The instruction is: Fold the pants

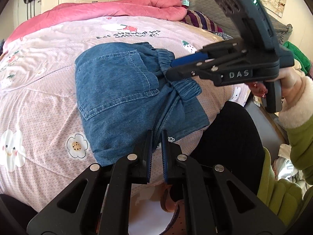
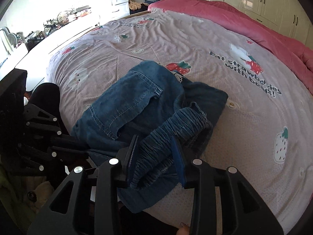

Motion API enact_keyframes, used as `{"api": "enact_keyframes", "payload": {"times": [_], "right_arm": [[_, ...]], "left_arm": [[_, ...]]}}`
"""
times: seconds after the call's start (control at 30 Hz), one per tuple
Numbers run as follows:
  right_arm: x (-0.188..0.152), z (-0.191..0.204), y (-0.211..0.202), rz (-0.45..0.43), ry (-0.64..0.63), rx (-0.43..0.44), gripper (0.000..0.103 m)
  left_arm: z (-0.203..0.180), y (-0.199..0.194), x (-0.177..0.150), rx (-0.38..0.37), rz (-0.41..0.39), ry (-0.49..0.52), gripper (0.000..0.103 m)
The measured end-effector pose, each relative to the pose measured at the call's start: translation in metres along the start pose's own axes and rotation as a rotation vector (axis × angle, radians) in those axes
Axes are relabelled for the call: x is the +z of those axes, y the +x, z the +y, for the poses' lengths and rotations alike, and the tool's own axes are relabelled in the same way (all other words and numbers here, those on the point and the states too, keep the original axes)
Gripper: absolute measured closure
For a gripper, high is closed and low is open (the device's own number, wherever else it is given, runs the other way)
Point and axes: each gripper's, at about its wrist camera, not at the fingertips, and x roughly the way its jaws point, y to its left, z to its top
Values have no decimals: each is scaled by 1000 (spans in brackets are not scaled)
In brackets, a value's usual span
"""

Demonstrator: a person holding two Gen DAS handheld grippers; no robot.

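Observation:
Blue denim pants (image 1: pixel 115 96) lie folded in a bundle on the pink printed bedsheet (image 1: pixel 39 98), back pocket up; they also show in the right wrist view (image 2: pixel 137 105). My left gripper (image 1: pixel 156 137) sits at the near edge of the bundle, its jaws a narrow gap apart with a fold of denim between them. My right gripper (image 2: pixel 154 146) holds the elastic waistband (image 2: pixel 182 125) between its jaws, bunched and lifted. In the left wrist view the right gripper (image 1: pixel 172 68) comes in from the right at the waistband (image 1: pixel 183 90).
A pink quilt (image 1: pixel 117 9) lies along the far side of the bed. White wardrobes (image 2: pixel 273 4) stand behind it. A cluttered desk (image 2: pixel 58 21) is at the left of the right wrist view. My black-clad leg (image 1: pixel 230 133) is against the bed edge.

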Motion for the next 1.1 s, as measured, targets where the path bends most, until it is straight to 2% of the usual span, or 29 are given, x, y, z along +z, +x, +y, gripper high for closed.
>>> {"api": "enact_keyframes", "payload": {"times": [0.3, 0.53, 0.7, 0.77, 0.87, 0.93, 1.1], "right_arm": [[-6, -3, 12, -32, 47, 10, 69], [-4, -2, 7, -45, 65, 15, 68], [-3, -1, -15, -98, 102, 66, 57], [-2, 0, -22, -116, 109, 73, 56], [-5, 1, -33, -141, 117, 66, 52], [-8, 1, -41, -162, 131, 67, 50], [-25, 2, -53, -178, 154, 52, 46]], "left_arm": [[1, 2, 1, -1, 4, -6, 100], [1, 1, 1, -1, 0, -12, 100], [1, -6, 1, -4, -15, -12, 99], [2, -11, 2, -7, -25, -14, 94], [4, -19, 3, -11, -35, -29, 82], [5, -24, 5, -15, -47, -41, 78], [18, -37, 15, 26, -89, -66, 66]]}}
